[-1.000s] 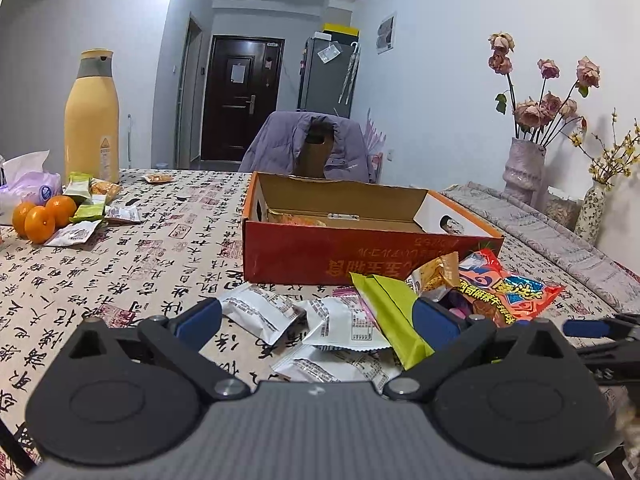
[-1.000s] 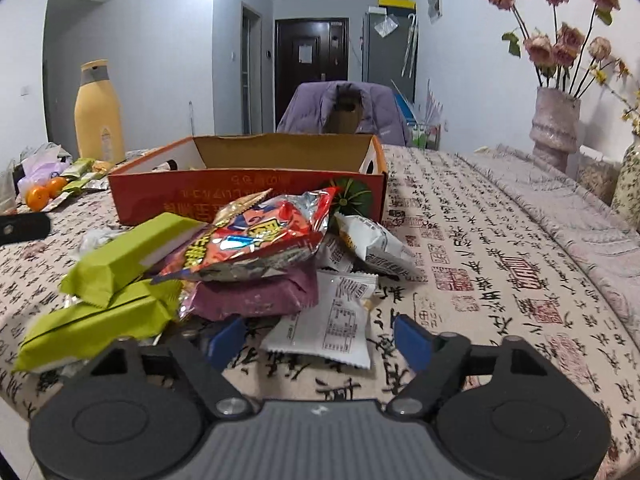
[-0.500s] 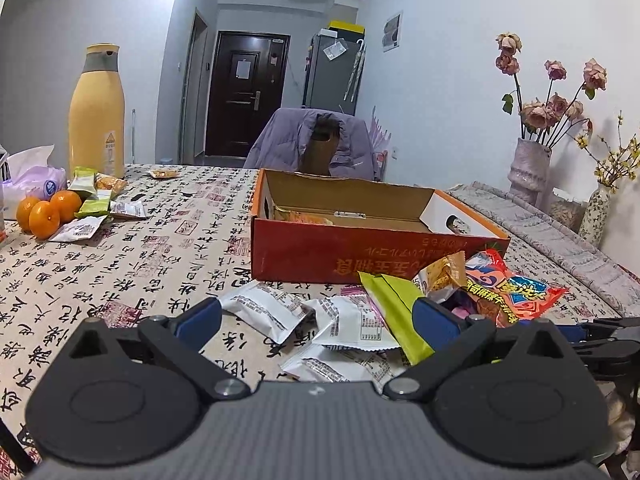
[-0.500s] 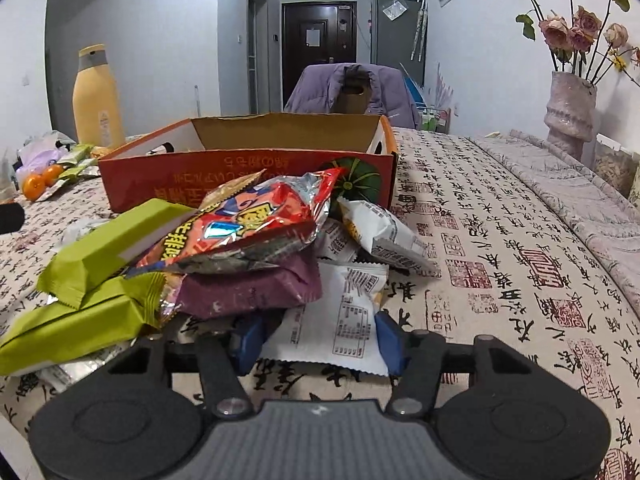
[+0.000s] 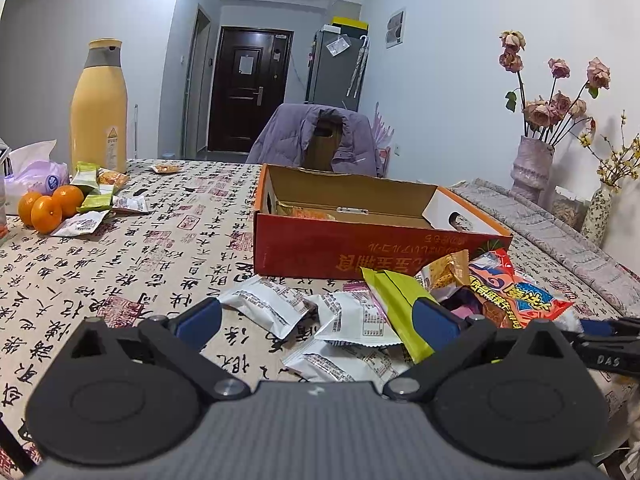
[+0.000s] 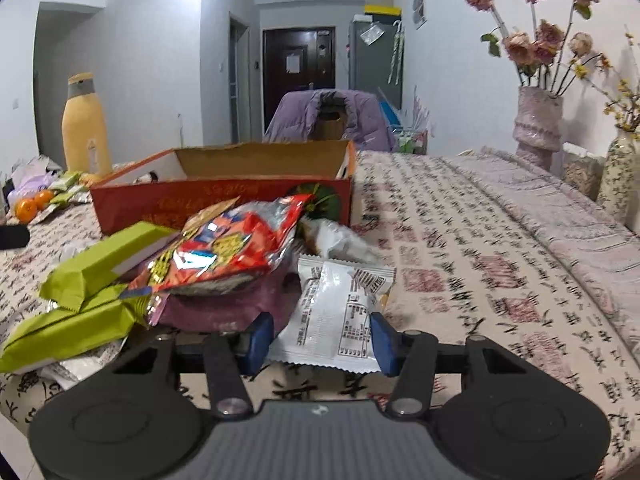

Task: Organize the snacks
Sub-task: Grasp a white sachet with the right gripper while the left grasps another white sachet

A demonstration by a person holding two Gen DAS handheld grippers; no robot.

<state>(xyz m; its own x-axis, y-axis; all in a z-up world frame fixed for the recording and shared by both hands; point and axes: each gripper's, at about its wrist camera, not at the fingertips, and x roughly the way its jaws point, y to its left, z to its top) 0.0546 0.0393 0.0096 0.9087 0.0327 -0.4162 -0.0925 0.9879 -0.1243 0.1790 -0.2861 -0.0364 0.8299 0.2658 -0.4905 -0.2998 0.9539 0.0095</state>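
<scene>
An open red cardboard box (image 5: 340, 248) (image 6: 200, 196) stands mid-table with a few snacks inside. In front of it lies a heap: a red chip bag (image 6: 232, 252) (image 5: 516, 292), green packets (image 6: 100, 264) (image 5: 396, 300), a purple packet (image 6: 224, 304) and white packets (image 5: 272, 304). My right gripper (image 6: 322, 336) is closing; a white snack packet (image 6: 336, 312) sits between its blue pads, which touch both its side edges. My left gripper (image 5: 316, 316) hangs open just above the white packets, pressing on nothing. The right gripper's fingers (image 5: 600, 340) show at the left view's right edge.
A tall yellow bottle (image 5: 99, 108), oranges (image 5: 46, 208), a tissue pack and small snacks sit at the far left. Two vases with dried flowers (image 6: 538, 128) stand at the right. A chair draped with a purple jacket (image 5: 316, 140) is behind the box. The tablecloth right of the heap is bare.
The right gripper's jaws have narrowed from wide apart to touching the white packet's edges, and the packet now tilts up between them. The left gripper has not moved.
</scene>
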